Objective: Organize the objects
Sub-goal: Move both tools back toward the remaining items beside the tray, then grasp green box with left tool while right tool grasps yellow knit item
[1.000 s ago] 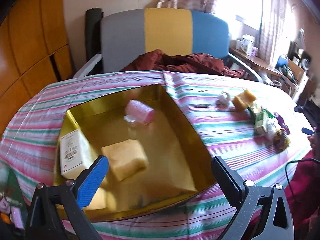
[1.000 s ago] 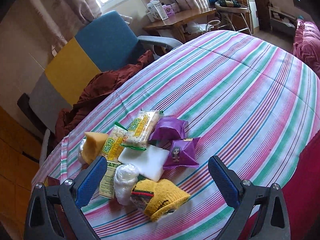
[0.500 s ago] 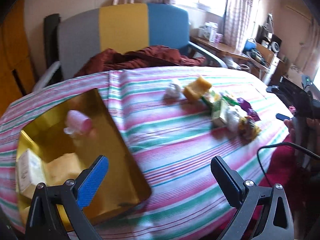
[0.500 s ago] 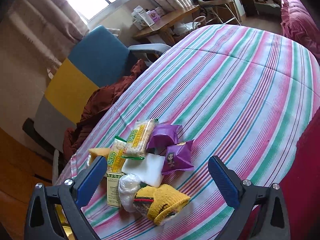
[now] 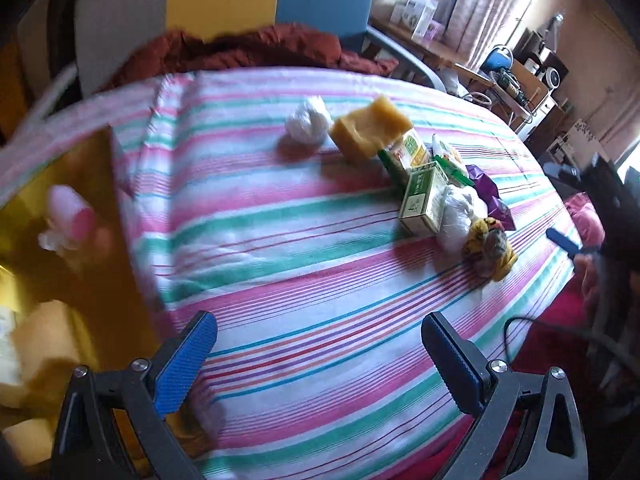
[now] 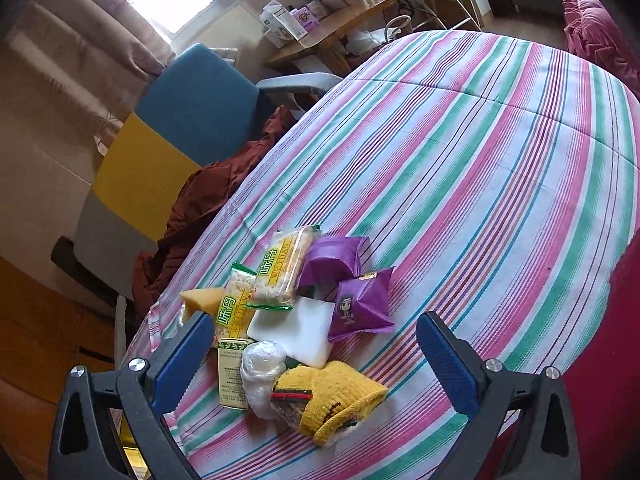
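A heap of small items lies on the striped tablecloth [image 5: 280,216]: a yellow sponge [image 5: 370,130], a green box [image 5: 424,198], a clear bag [image 5: 456,216], a yellow knit piece [image 6: 336,400], two purple packets [image 6: 362,308], rice-cracker packs [image 6: 286,266] and a white pad [image 6: 296,330]. A white crumpled wad [image 5: 308,122] sits apart. The gold tray [image 5: 100,216] at the left holds a pink roll [image 5: 70,216] and a sponge. My left gripper [image 5: 320,360] is open over bare cloth. My right gripper [image 6: 312,358] is open just short of the heap.
A grey, yellow and blue chair [image 6: 160,152] with a rust-red cloth [image 5: 248,50] stands behind the table. A cluttered desk [image 6: 320,36] lies beyond. A dark red blanket [image 6: 600,360] borders the table's near side. The right gripper's blue pad [image 5: 564,242] shows at the left wrist view's right edge.
My left gripper has swung right, away from the gold tray toward the heap. My right gripper has drawn slightly closer to the heap. Both stay open.
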Demonstrator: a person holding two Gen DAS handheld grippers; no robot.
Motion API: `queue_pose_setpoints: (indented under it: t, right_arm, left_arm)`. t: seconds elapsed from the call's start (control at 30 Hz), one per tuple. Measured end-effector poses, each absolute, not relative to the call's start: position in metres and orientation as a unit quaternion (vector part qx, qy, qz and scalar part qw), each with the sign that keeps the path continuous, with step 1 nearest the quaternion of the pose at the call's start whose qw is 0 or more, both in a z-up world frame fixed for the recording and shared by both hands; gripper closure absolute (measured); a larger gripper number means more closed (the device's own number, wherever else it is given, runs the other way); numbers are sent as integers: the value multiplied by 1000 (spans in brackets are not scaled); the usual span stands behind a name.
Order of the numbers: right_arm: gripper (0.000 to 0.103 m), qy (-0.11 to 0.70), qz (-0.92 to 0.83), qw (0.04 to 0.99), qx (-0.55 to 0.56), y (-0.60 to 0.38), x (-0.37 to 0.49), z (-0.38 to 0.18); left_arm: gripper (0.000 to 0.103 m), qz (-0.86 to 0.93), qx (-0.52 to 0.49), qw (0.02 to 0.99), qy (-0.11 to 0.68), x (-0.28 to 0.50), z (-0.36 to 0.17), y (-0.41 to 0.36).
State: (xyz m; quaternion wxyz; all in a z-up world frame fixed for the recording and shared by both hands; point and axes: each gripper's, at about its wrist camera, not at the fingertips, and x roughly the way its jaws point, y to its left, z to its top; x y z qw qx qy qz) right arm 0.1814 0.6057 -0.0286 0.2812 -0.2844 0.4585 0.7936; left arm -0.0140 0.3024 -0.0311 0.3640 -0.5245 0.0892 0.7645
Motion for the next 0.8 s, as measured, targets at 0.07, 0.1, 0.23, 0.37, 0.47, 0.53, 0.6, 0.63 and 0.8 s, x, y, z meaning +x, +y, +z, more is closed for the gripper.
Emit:
queue_pose_setpoints:
  t: [0.07, 0.1, 0.23, 0.37, 0.47, 0.53, 0.6, 0.63, 0.8]
  right_arm:
    - [0, 456, 795, 278, -288, 605, 180, -29]
    - [0, 455, 795, 276, -290, 605, 179, -29]
    - [0, 454, 795, 270, -297, 605, 177, -30]
    - [0, 457, 795, 266, -297, 605, 177, -30]
    - [0, 457, 795, 263, -300, 605, 175, -31]
    - [0, 457, 795, 260, -302, 605, 174, -32]
    - [0, 457, 795, 258, -305, 605, 173, -32]
    - [0, 457, 795, 257, -306, 605, 172, -33]
    - [0, 455, 796, 253, -309, 605, 171, -33]
  left_arm:
    - [0, 754, -538, 368, 78, -21, -35, 312]
    - [0, 753, -540, 368, 75, -23, -36, 317]
    - [1, 754, -525, 389, 68, -33, -35, 346]
    - [0, 749, -521, 408, 34, -43, -41, 367]
    - [1, 731, -539, 418, 18, -50, -55, 385]
    - [7, 722, -546, 426, 5, -53, -61, 396]
    - [18, 720, -541, 434, 7, -53, -62, 407]
    - [26, 718, -542, 437, 7, -55, -64, 414]
    - [47, 691, -558, 459, 18, -57, -76, 441]
